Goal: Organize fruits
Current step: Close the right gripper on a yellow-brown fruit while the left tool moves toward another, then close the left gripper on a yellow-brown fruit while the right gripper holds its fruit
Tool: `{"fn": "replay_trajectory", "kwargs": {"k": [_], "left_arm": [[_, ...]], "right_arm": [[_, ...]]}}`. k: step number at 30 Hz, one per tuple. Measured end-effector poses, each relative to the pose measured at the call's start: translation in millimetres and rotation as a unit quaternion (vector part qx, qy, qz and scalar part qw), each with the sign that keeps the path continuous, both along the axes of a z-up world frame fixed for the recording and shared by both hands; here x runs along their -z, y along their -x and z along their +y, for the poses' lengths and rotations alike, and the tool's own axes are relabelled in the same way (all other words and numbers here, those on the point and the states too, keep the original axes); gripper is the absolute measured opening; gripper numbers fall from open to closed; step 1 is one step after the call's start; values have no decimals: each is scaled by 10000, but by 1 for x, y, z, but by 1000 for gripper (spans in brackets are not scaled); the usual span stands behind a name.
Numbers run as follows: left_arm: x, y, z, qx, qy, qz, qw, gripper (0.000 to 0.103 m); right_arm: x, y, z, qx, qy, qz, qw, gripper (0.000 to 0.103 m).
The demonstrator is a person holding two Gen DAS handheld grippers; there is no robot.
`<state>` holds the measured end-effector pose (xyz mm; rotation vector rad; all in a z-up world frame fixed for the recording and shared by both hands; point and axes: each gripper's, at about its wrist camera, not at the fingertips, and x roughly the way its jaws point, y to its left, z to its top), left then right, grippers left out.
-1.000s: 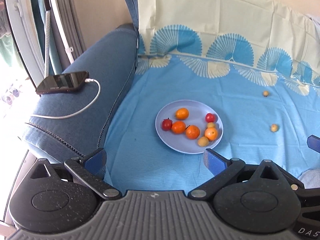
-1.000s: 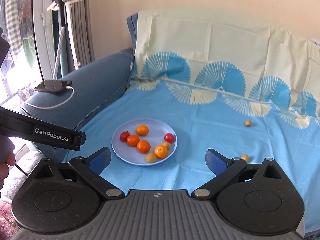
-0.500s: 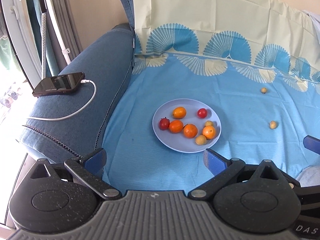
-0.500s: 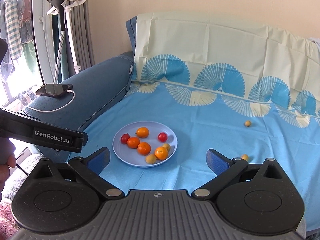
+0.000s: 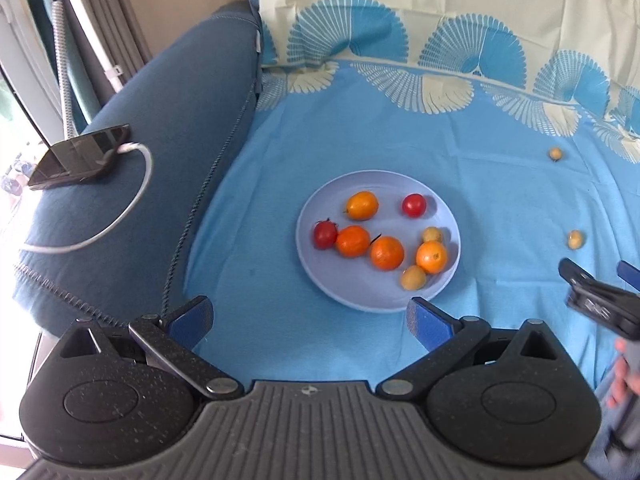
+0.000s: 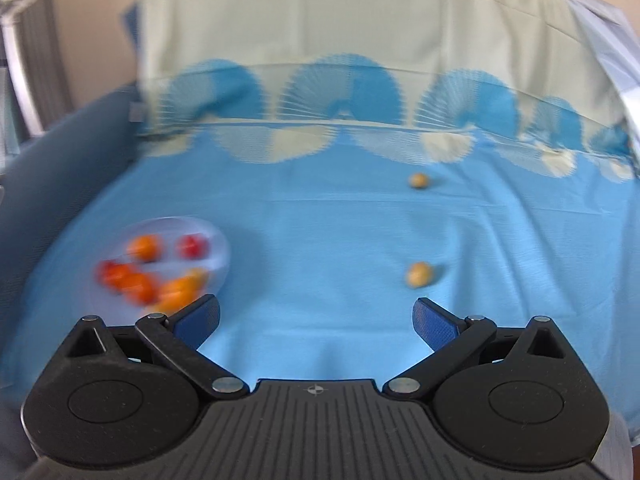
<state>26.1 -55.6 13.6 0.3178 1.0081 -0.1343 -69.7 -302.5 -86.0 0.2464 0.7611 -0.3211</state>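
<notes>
Dark phone [image 5: 80,156] with white cable [image 5: 120,216] on blue sofa armrest [image 5: 160,140]; blue fan-patterned sheet [image 5: 360,128] covering seat.

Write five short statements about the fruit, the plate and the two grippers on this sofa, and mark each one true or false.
1. Two small yellow fruits, the nearer and the farther, lie on the blue sheet off the plate. True.
2. The right gripper holds a fruit. False: open, empty.
3. The plate holds two red tomatoes. True: one, another.
4. The left gripper is shut. False: open.
5. The phone lies on the plate. False: on the sofa arm.
</notes>
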Motion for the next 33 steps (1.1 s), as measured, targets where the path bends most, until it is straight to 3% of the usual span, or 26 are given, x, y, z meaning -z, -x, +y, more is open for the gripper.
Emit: {"fn": "replay_trajectory", "kwargs": {"k": [4,7,8,9,13,15,18,22,24,28,31,33], "left_arm": [[5,-23,-28,94,-161,9,9998,103],[10,-39,-53,231,-223,-9,9995,103],[12,-44,-63,289,-240,-8,9993,103],[15,-49,-74,355,-251,-7,9991,103],[33,-69,-126,727,-286,-50,9969,103],[46,-82,-159,955,-245,-77,9951,103],[70,-105,-218,1259,-14,-42,9920,103],[110,-132,-308,1724,346,-30,9844,103],[132,-145,-352,2014,333,-39,9789,103],[181,-171,-418,2247,98,140,9743,103],[207,-183,-438,2169,26,316,9757,103],[215,-188,-440,2115,204,376,9764,97]], "right_arm": [[54,-40,-46,174,47,193,9997,102],[81,-57,-70,344,-23,311,9989,94],[88,-61,-76,395,-93,351,9986,77],[94,-62,-80,449,-146,414,9980,49],[101,-58,-83,413,147,242,9987,28],[100,-57,-96,698,273,202,9970,26],[96,-50,-137,1565,338,-11,9871,26],[99,-31,-193,2825,311,-134,9587,26],[105,-22,-212,3213,108,-100,9469,26],[116,-19,-225,3365,-219,-80,9414,26],[118,-21,-226,3266,-312,-143,9445,26],[120,-22,-227,3236,-384,-147,9453,26]]}}
